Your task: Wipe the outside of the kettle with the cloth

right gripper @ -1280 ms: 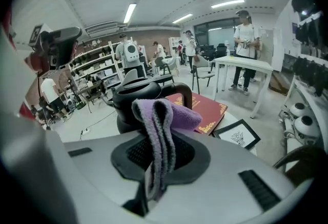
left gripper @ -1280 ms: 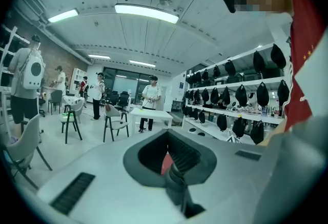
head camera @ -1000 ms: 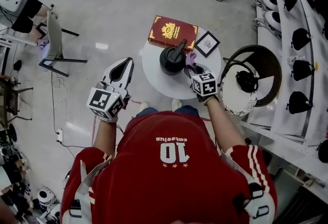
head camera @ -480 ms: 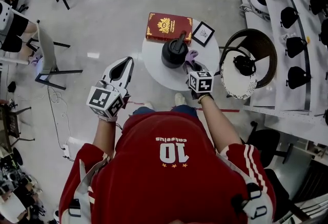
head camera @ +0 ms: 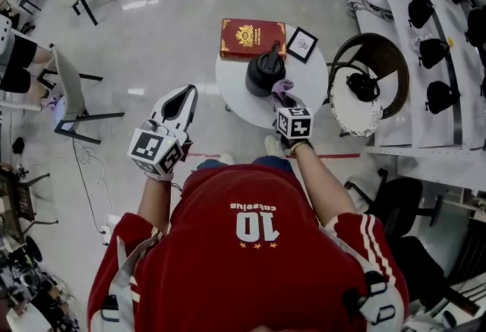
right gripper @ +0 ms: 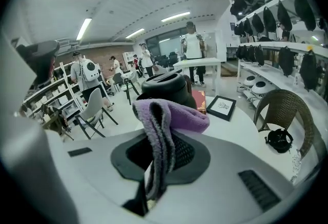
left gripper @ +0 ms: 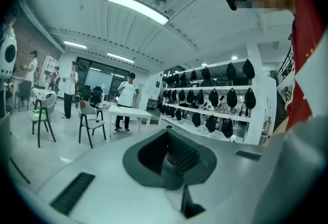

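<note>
Moved: right gripper (head camera: 287,104) has crept up-frame toward the kettle (head camera: 263,74), so the cloth (right gripper: 163,120) now sits right by its lower-right side. Left gripper (head camera: 186,93) hasn't budged.
Right jaws: clamped on a fold of the purple cloth, the rest flops over the top.
Left jaws: pressed together with nothing in them, hanging off the table (head camera: 243,106) at left-centre of frame.
Kettle spot: upper middle of the head view, on the round white table, just below the red book (head camera: 253,38).
Contact: honestly can't tell if the cloth is touching yet.
Doing it well: I'd press the loose flap flat on the wall and sweep around. Go gentle, since nothing is bracing the kettle.
Pointing: upright, so the long axis is vertical. Handle runs toward the top of the frame, and I can't make out the spout.
</note>
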`<state>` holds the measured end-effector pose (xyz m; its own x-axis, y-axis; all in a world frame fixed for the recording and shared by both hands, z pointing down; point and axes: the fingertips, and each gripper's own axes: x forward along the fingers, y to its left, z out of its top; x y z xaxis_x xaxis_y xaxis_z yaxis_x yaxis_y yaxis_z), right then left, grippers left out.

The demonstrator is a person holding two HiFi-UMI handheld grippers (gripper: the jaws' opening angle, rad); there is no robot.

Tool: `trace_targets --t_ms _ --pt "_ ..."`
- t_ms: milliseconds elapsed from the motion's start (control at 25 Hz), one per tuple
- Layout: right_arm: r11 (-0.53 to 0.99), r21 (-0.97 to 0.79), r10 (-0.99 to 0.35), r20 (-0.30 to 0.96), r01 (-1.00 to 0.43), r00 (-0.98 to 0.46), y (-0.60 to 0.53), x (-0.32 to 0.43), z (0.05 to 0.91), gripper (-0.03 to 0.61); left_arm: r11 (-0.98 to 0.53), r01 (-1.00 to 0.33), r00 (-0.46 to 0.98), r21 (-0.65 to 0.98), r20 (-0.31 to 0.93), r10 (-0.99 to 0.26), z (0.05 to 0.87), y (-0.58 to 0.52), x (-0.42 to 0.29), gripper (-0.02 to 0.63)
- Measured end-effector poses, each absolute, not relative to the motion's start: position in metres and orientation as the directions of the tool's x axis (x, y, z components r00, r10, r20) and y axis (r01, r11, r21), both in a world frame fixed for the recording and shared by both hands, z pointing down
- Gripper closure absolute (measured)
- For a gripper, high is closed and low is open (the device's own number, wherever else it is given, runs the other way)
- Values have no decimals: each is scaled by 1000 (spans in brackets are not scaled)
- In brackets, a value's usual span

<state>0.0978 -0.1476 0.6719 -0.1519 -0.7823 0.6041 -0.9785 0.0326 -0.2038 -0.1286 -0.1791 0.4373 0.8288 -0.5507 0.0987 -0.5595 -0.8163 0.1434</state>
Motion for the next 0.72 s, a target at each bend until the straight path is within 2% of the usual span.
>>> trace_targets --t_ms 720 --pt "140 -210 -767 595 -968 -240 -172 22 668 529 -773 -611 791 172 93 -605 443 -184 -190 606"
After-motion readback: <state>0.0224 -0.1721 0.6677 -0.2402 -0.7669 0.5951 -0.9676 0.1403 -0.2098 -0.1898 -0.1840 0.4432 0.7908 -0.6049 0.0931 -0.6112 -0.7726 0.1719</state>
